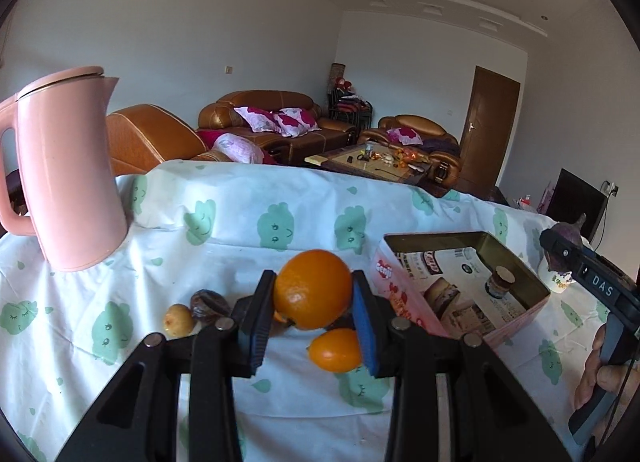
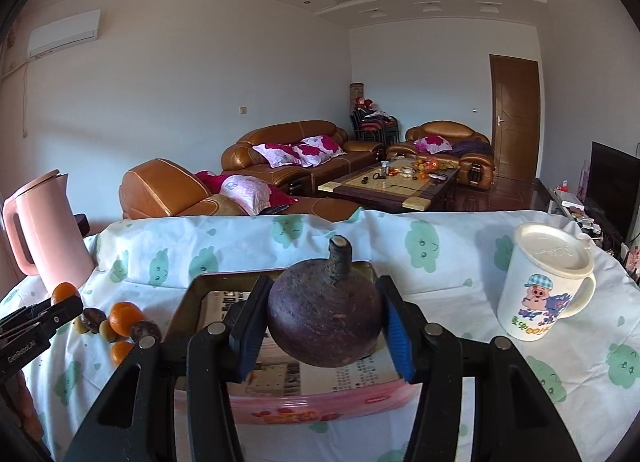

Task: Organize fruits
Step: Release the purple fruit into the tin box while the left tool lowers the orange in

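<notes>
The left gripper (image 1: 313, 304) is pinching a round orange fruit (image 1: 313, 289) above the cloth-covered table (image 1: 240, 230), near its left edge. The right gripper (image 2: 325, 326) is clamping a dark purple stemmed fruit (image 2: 325, 324), seemingly hovering over the open pink rectangular tin (image 2: 320, 402).

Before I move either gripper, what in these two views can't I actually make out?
- Tin floor, right wrist view: mostly hidden behind the held purple fruit.
- Loose fruit pile, left wrist view: partly hidden behind the left gripper and its orange.
- Coffee-table items: too small.
</notes>
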A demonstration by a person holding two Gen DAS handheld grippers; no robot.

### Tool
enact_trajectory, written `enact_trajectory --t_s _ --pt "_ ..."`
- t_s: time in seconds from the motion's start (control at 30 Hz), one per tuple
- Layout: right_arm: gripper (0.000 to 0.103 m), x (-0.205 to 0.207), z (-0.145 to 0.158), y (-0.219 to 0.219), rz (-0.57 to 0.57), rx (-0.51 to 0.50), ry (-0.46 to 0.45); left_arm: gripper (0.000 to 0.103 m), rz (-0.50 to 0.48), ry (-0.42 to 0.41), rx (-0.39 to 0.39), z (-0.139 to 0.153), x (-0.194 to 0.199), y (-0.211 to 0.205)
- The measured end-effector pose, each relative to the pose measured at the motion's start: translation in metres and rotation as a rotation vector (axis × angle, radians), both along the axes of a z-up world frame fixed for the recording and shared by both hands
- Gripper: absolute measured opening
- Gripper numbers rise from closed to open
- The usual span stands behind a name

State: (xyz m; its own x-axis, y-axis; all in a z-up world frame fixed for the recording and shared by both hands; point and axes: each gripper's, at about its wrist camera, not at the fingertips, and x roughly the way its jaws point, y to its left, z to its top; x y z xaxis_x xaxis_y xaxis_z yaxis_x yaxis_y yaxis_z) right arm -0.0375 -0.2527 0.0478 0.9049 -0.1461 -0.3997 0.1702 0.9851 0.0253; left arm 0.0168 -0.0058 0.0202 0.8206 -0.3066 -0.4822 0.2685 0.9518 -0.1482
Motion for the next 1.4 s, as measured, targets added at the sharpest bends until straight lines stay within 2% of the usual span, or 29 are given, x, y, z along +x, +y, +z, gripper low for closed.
enact_trajectory --t_s 0.2,0.33,0.5,0.63,0.8,0.93,1.4 --pt "0.054 0.000 0.000 -0.041 -0.092 0.016 0.003 0.038 -0.084 -0.026 0.027 0.009 0.004 -0.052" --pt "0.054 0.002 -0.001 -0.059 -0.133 0.012 0.011 0.038 -0.131 -0.014 0.040 0.004 0.007 -0.086" --pt "0.054 0.010 -0.007 -0.063 -0.101 0.041 0.044 0.038 -0.178 -0.006 0.071 -0.002 0.007 -0.123" --pt "0.054 0.020 -0.013 -0.048 -0.043 0.012 0.070 0.038 -0.191 0.002 0.104 -0.009 0.004 -0.141" --pt "0.054 0.024 -0.020 -0.032 0.043 0.048 0.117 0.038 -0.184 0.013 0.126 -0.011 0.002 -0.145" --pt "0.054 0.027 -0.027 -0.023 0.053 0.024 0.145 0.039 -0.166 0.041 0.131 -0.013 0.005 -0.143" --pt "0.055 0.035 -0.040 -0.030 0.084 0.154 0.217 0.038 -0.160 0.088 0.118 -0.017 0.014 -0.140"
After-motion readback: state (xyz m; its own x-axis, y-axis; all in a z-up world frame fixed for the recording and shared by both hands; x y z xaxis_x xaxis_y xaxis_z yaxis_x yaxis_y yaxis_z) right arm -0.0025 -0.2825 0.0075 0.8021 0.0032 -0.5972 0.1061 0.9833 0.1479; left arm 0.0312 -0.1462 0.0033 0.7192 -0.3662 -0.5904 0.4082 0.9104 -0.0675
